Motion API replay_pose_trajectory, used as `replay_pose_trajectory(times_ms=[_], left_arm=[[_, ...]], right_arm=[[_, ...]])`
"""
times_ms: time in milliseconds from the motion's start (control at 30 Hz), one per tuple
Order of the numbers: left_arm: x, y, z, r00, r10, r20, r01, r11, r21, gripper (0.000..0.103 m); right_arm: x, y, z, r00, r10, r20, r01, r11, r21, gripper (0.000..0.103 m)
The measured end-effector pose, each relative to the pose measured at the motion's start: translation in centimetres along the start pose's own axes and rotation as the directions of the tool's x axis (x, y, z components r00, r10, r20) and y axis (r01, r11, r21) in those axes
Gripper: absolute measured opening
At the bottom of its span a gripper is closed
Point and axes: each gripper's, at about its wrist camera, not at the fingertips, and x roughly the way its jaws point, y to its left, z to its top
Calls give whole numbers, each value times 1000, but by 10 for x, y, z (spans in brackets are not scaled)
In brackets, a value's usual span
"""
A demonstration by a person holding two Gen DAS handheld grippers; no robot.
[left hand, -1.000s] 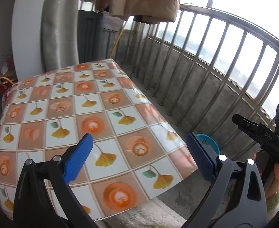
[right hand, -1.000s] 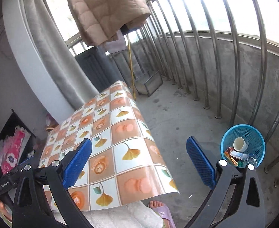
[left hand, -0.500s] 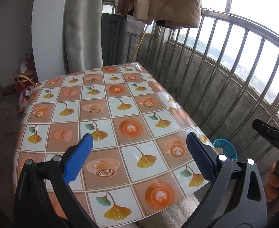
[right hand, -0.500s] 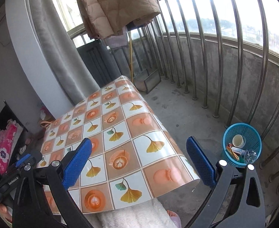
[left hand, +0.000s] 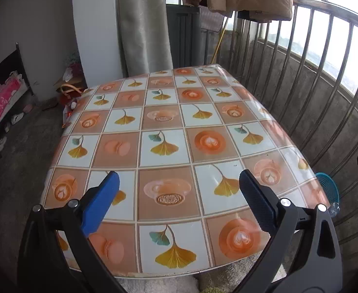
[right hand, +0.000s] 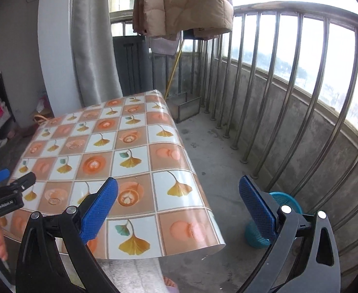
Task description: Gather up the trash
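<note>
Both tongs agape over patterned tablecloth (left hand: 164, 127); balcony railing (right hand: 289, 78) beyond.

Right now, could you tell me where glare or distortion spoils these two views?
Left wrist view: sky behind the railing is blown out, the table edges bow from the fisheye, and sheen whitens its right edge. Right wrist view: windows are overexposed, the railing bars curve, and the blue basket sits half hidden behind the right tool.
</note>
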Motion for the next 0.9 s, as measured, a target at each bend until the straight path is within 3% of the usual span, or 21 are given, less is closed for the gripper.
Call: replay_pose_trajectory(times_ms=[167, 267, 400, 667, 900], left_arm=[[1, -15, -26, 998, 6, -70, -10, 998, -56, 94], [6, -26, -38, 991, -9, -134, 1, 998, -60, 94], [8, -37, -43, 983, -2, -185, -6, 999, -44, 94], [8, -31, -41, 979, 13, -205, -39, 991, -126, 94], [13, -33, -43, 974, 23, -226, -51, 992, -117, 94]], right_arm=[[8, 19, -27, 996, -67, -58, 62, 994, -90, 97], [19, 21, -42, 988, -69, -140, 56, 994, -98, 97], [24, 13, -50, 981, -55, -186, 43, 997, -68, 97], [36, -9, -52, 965, 3, -262, 15, 998, 66, 97], [35, -11, -53, 965, -20, -262, 33, 998, 46, 97]])
